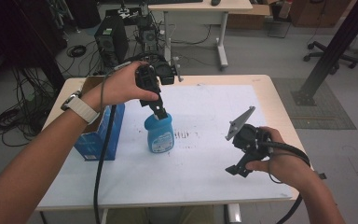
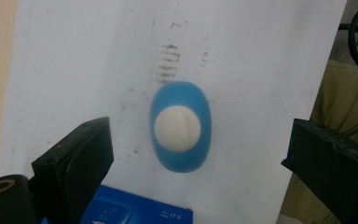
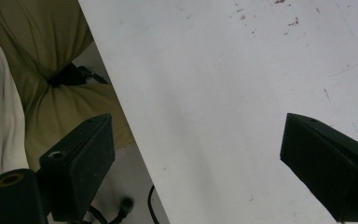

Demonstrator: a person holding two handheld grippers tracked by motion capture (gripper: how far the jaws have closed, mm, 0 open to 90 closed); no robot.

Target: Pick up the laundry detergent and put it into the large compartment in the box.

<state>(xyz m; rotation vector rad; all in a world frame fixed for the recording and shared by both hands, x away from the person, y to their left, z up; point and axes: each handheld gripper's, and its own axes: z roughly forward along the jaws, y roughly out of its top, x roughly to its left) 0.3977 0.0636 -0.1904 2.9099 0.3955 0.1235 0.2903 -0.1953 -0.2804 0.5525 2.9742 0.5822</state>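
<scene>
1. Jaws of the left gripper [image 2: 200,154] sit nearest the lens, spread wide w/ nothing between them; straight below is the bottle [image 2: 181,126], seen cap-on from above.
2. Bottle [image 1: 160,134] stands upright on the white mat [image 1: 205,177], mid-left of the table, just beside the blue box [image 1: 98,135] but apart from it.
3. Step in hand, prob.: lower onto the bottle's neck and pinch. To do it well: keep the white cap [image 2: 177,128] centred between the jaws, come straight down, close on the neck below the cap, not the cap top. Bottle is tall and light-looking, so an off-centre touch could tip it.
4. Left gripper [image 1: 159,112] points down, tips at the bottle's top in the high view; touching or just above, can't tell. Left forearm reaches diag. across the box, wrist bent down.
5. Right gripper [image 1: 238,169] also wide open, holding nothing, near the mat's front-right edge, well apart from the bottle, aimed down toward the person.
</scene>
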